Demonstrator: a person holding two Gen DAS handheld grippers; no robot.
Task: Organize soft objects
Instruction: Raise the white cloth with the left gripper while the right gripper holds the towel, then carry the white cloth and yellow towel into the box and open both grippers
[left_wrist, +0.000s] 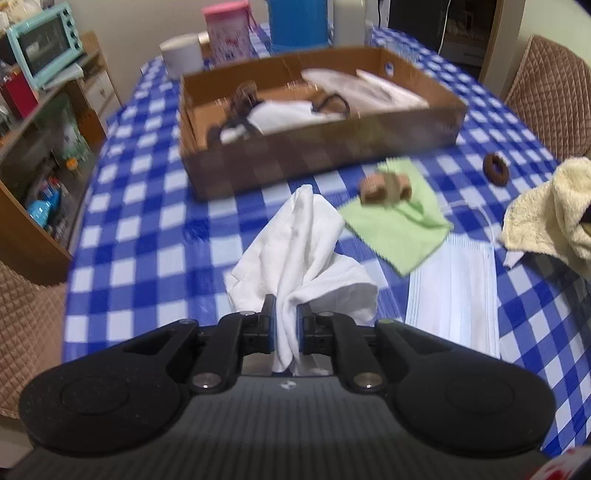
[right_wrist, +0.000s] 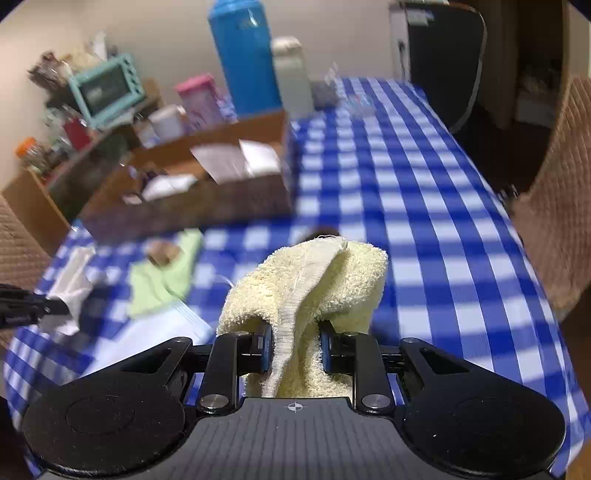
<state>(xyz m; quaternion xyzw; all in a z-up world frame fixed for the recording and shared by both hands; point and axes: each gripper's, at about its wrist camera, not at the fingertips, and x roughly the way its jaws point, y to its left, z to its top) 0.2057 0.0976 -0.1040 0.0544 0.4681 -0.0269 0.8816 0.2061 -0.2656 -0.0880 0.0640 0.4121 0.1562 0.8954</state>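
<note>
Each of the 2 fisheye views sits just behind its own gripper, looking forward and steeply down along the fingers at the blue-and-white checked tablecloth, close above it. Both share the brown cardboard box, the light green cloth and the tall blue plastic flask. The left view faces the box squarely; the right view looks from further right, down the table's length.

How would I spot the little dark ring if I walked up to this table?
Start at the cardboard box on the checked tablecloth. Just past its right front corner, toward the yellow towel, lies the ring, alone on the cloth. It is the only round, dark brown thing with a hole; its neighbours are flat, pale cloths.
</note>
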